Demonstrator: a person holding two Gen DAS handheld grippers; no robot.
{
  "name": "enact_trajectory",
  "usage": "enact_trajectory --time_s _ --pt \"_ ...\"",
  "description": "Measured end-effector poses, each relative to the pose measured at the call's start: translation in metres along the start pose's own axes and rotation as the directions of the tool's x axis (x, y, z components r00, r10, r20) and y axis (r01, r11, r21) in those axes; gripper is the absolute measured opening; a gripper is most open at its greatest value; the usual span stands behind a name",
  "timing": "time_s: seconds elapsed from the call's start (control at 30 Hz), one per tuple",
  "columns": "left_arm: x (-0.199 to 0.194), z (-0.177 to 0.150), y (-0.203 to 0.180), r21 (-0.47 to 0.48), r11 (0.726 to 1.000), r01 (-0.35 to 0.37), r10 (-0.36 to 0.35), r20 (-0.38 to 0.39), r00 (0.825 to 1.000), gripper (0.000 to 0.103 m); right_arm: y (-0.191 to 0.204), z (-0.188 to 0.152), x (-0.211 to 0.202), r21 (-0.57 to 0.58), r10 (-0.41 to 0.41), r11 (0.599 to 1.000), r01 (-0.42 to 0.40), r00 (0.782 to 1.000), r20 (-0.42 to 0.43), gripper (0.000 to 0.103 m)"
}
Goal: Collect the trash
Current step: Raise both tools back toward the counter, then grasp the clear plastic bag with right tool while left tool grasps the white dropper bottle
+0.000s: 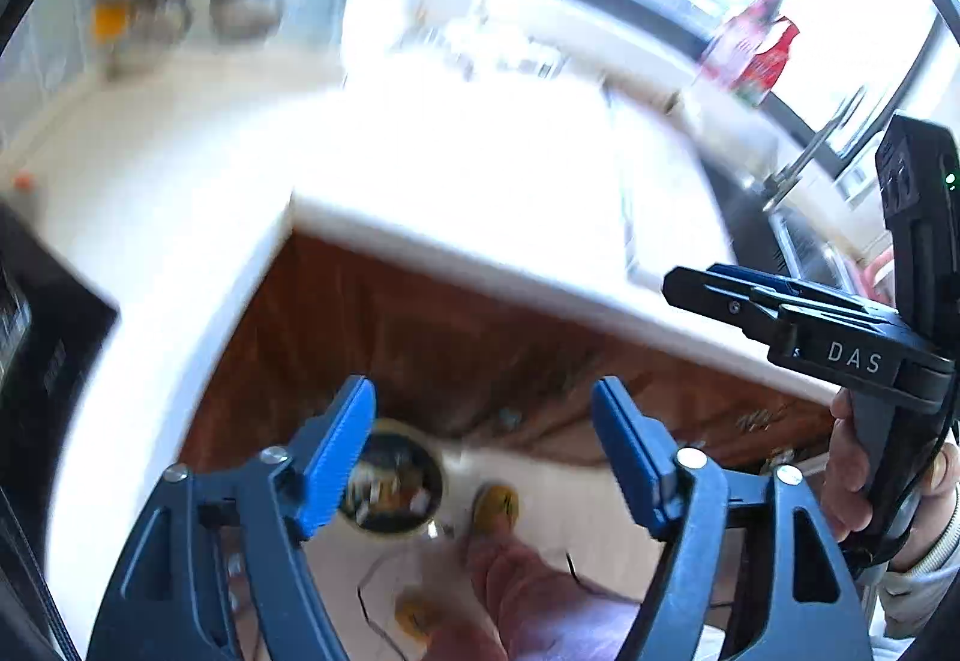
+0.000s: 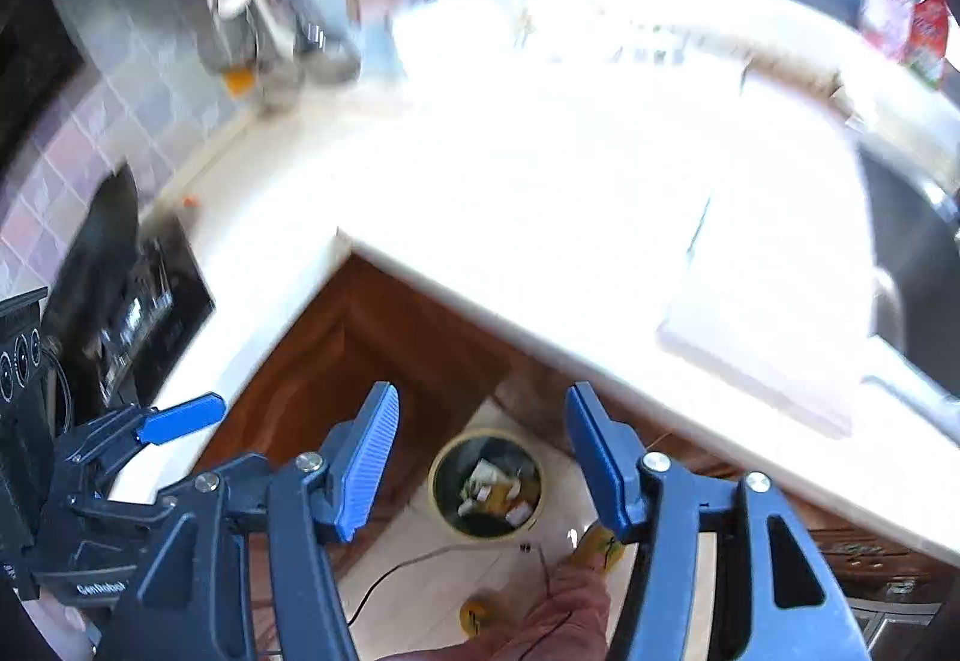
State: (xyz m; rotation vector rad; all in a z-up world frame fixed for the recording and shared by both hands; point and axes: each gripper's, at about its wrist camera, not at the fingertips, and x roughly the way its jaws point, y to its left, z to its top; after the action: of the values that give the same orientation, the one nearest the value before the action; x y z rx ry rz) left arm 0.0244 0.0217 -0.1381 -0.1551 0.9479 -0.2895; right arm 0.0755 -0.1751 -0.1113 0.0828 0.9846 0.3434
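Trash bin (image 2: 487, 482): seen on the floor below the desk (image 2: 540, 217) corner, holding scraps.
Left tongs (image 1: 483, 448): spread wide, empty, above the bin.
Right tongs (image 2: 480, 457): parted, empty, bin framed between them.

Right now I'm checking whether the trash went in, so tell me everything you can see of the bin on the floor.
The bin is round and open-topped, with a pale rim and a dark inside, and no lid is visible. It stands upright on the light floor at the foot of the brown cabinet, in the inner corner below the white counter. White and yellowish scraps lie inside. Nothing touches it; both sets of tongs hang well above it, empty.
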Motion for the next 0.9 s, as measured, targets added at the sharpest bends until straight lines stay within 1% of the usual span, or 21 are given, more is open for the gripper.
enact_trajectory --time_s 0.07,0.13,0.2,0.23,0.33,0.43,0.53,0.6,0.73,0.83,0.9 --pt "-0.019 0.018 -0.014 0.035 0.999 0.007 -0.009 0.055 0.998 0.076 -0.009 0.012 -0.018 0.008 -0.01 1.0 0.01 0.999 0.042 0.059" --pt "-0.032 0.034 -0.027 0.068 0.998 0.005 -0.012 0.101 0.995 0.08 -0.015 0.029 -0.04 0.015 -0.02 1.0 0.019 0.997 0.078 0.059" --pt "-0.044 0.049 -0.033 0.097 0.995 -0.006 -0.007 0.134 0.991 0.085 -0.024 0.048 -0.059 0.03 -0.021 0.999 0.018 0.994 0.109 0.059" --pt "-0.049 0.057 -0.037 0.114 0.993 -0.015 -0.003 0.153 0.988 0.086 -0.027 0.055 -0.061 0.037 -0.017 0.999 0.013 0.993 0.118 0.059" --pt "-0.054 0.086 -0.057 0.167 0.984 -0.065 0.029 0.21 0.977 0.087 -0.043 0.083 -0.075 0.06 0.011 0.998 -0.019 0.992 0.127 0.059" --pt "-0.047 0.119 -0.073 0.207 0.969 -0.133 0.074 0.269 0.96 0.09 -0.057 0.117 -0.072 0.073 0.039 0.996 -0.048 0.992 0.121 0.059" --pt "-0.033 0.154 -0.082 0.223 0.958 -0.182 0.109 0.303 0.947 0.092 -0.07 0.153 -0.055 0.094 0.068 0.993 -0.078 0.992 0.104 0.059" --pt "-0.021 0.173 -0.089 0.229 0.949 -0.215 0.139 0.306 0.942 0.092 -0.078 0.176 -0.044 0.103 0.091 0.99 -0.1 0.992 0.092 0.059" --pt "0.011 0.212 -0.094 0.209 0.939 -0.272 0.193 0.333 0.923 0.092 -0.1 0.224 -0.013 0.135 0.119 0.983 -0.128 0.99 0.073 0.059" --pt "0.043 0.239 -0.094 0.179 0.938 -0.296 0.226 0.332 0.916 0.092 -0.127 0.259 0.02 0.201 0.169 0.964 -0.175 0.985 0.045 0.059" --pt "0.066 0.255 -0.096 0.158 0.938 -0.31 0.245 0.332 0.911 0.092 -0.152 0.279 0.047 0.248 0.214 0.945 -0.214 0.976 0.03 0.059"
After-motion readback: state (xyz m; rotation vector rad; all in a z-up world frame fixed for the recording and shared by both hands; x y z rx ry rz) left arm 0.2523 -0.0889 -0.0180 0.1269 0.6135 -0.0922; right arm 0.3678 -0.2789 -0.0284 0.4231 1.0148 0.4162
